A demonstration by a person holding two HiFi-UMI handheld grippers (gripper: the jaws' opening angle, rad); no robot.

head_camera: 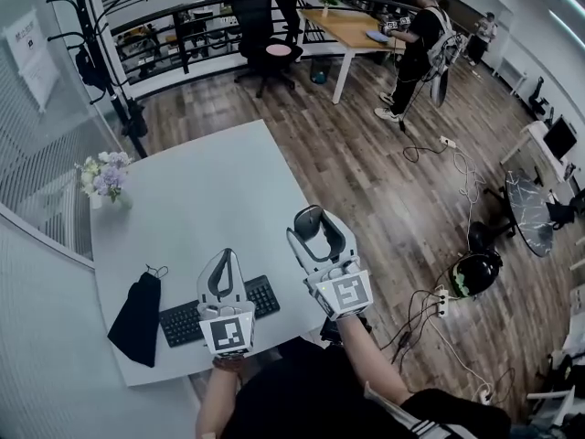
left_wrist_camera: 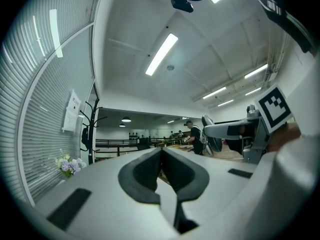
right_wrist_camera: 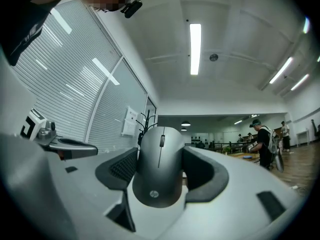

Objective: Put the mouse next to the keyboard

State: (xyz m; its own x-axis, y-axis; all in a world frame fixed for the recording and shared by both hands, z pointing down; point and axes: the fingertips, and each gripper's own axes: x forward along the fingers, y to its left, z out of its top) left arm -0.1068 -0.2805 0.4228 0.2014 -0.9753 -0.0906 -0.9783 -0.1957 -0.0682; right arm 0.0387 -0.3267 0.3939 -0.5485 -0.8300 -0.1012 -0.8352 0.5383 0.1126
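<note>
We are in the carrying step: our right claw [head_camera: 317,230] is clenched on the mouse [right_wrist_camera: 159,165], which hangs in the air by the right edge of the table [head_camera: 201,190], not yet beside the keyboard [head_camera: 180,324]. Our left claw [left_wrist_camera: 161,156] is pressed together on nothing and hovers over the keyboard. Next, we judge, the mouse must come down and leftward onto bare tabletop just beside the keyboard's right end. The mouse is smooth, domed, dark grey plastic with a scroll wheel. The keyboard is flat and black, the table matt white.
</note>
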